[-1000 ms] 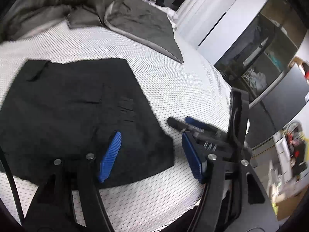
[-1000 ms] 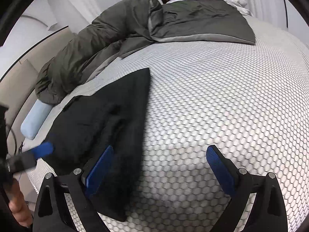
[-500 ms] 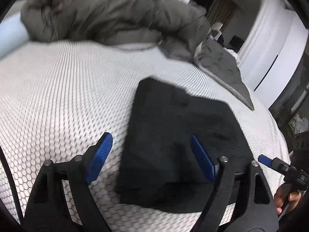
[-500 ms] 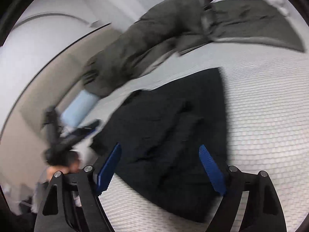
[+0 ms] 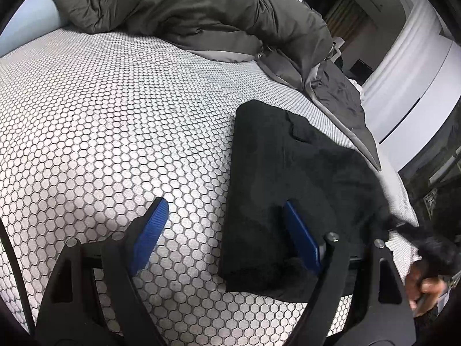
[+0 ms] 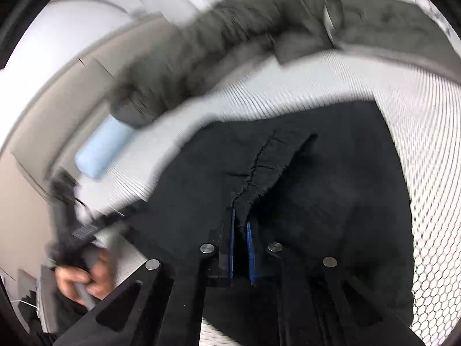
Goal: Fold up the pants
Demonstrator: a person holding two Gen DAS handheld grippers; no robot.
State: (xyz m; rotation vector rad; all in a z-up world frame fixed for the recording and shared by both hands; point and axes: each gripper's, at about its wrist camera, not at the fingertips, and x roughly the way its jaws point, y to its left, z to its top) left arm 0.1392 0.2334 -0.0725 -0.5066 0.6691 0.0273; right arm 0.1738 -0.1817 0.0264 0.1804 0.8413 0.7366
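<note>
We look across a bed [image 5: 115, 115] covered in a white sheet printed with dark hexagons, with white walls and a dark doorway behind it. A rumpled grey duvet [image 5: 187, 8] is heaped along the far side of the bed, and a pale blue pillow [image 6: 100, 152] lies at its end, against the headboard side.

The black pants [image 5: 288, 187] lie folded into a compact block on the sheet, on the right of our left wrist view and well apart from the duvet. In the right wrist view the pants [image 6: 331, 187] fill the middle of the frame, with a gathered seam running down toward the blue pads.

Our left hand-held gripper [image 5: 223, 230] hangs just above the bed with its jaws spread wide; the left pad is over bare sheet, the right pad over the near edge of the pants, and nothing is between them that it grips.

Our right hand-held gripper [image 6: 241, 248] has its jaws drawn nearly together, pinching a ridge of the pants' fabric at the seam.

The right wrist view is blurred, and a bare hand [image 6: 80, 279] holding a grey handle shows at its lower left.
</note>
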